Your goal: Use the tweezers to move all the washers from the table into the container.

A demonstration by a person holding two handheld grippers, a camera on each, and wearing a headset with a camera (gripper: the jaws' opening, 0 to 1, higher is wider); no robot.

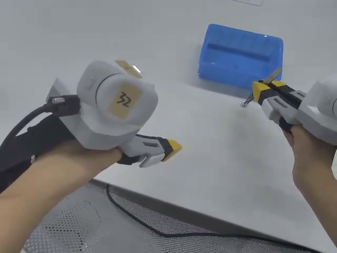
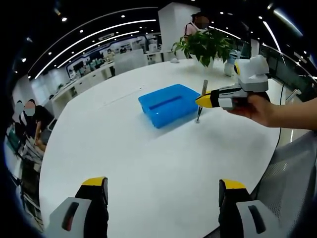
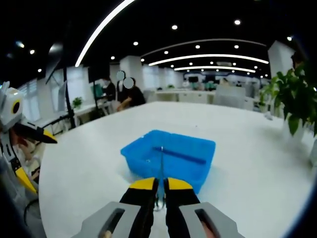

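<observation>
Jaws of the left gripper [image 2: 163,186] stand wide apart, holding nothing; those of the right gripper [image 3: 161,184] are pinched tight on the tweezers [image 3: 161,163]. A white table [image 1: 210,147] spreads beneath both. The blue container [image 1: 239,52] sits on it just beyond the tweezers' tips; its contents cannot be made out. A potted plant [image 2: 208,44] stands at the far edge, and a black cable [image 1: 158,224] trails below the near edge.

Container [image 1: 231,73]: blue plastic tray, rectangular, open-topped, upright on the white table [image 1: 210,147], with a ridge running across its floor. Tweezers [image 1: 247,99]: thin, metal, pinched between the closed jaws of the right gripper [image 1: 265,90]. Tips slant downward, just beside the container's near wall.
</observation>
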